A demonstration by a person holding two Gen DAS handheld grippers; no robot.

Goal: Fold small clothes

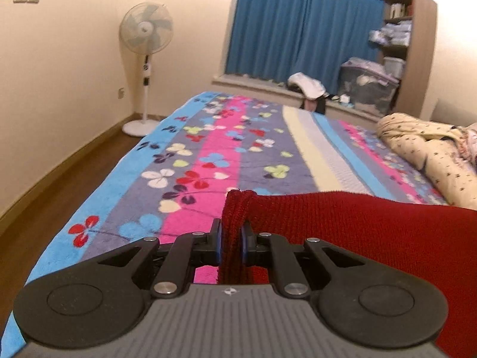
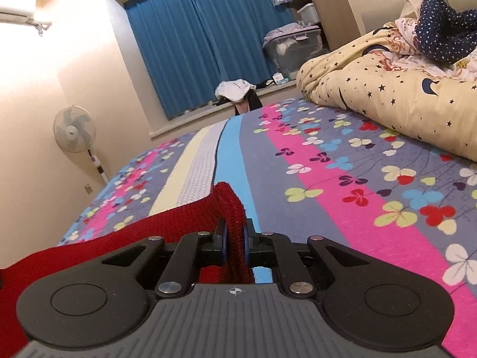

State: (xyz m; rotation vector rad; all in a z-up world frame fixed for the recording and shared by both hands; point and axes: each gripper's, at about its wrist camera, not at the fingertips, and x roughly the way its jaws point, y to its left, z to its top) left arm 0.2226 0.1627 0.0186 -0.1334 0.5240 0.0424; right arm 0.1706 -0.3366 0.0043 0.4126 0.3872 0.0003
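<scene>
Beyond each hand-held gripper (image 1: 232, 240) (image 2: 235, 240), the red knit garment (image 1: 372, 232) (image 2: 119, 238) runs out of frame.

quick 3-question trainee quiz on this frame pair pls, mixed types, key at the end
1. True or false: the left gripper is shut on the red knit garment.
2. The red knit garment runs off toward which side of the right wrist view? A) left B) right C) straight ahead
3. Fill in: beyond the right gripper, the rolled star-print quilt lies on the ____ bedspread.

Key: 1 true; 2 A; 3 floral
</scene>
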